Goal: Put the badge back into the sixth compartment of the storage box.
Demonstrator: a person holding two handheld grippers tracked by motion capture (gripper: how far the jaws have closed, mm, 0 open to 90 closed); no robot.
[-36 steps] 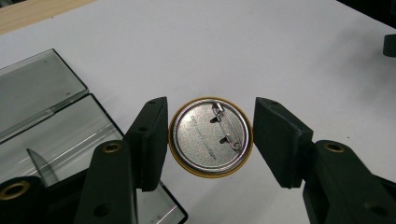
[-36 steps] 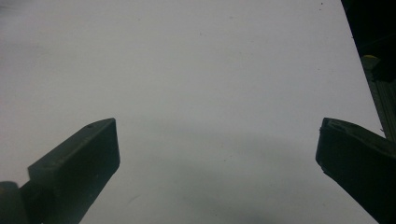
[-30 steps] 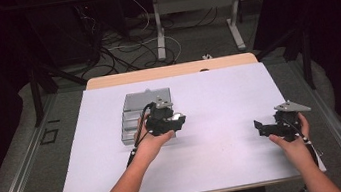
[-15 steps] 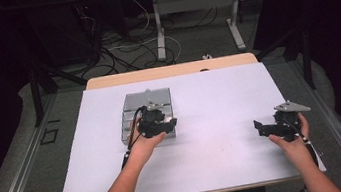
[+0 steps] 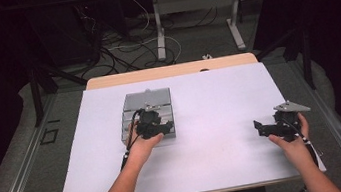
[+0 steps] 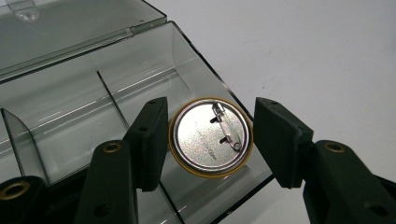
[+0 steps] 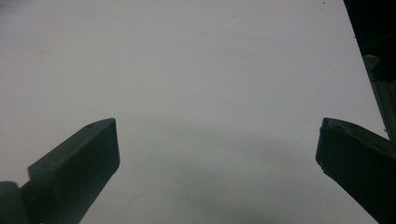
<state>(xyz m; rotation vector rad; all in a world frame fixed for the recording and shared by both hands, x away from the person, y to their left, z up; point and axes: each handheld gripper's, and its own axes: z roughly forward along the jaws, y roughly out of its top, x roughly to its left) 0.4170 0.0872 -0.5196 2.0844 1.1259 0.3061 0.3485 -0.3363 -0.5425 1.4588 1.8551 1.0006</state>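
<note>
A: So, where is the pin badge [image 6: 211, 137] now?

B: I have it clamped between the left gripper [image 6: 210, 140] jaws, pin side facing me, hovering over the open clear box [image 5: 147, 107] near the far left part of the white surface [image 5: 218, 160].

A: What remains?

B: Lowering it into a compartment and releasing, I judge. My right gripper [image 7: 217, 154] rests wide and empty near the right edge

Badge front: you see only the pin badge [image 6: 211, 137] back.
Box lid: your clear box [image 6: 116, 88] lid is cropped above the badge.
</note>
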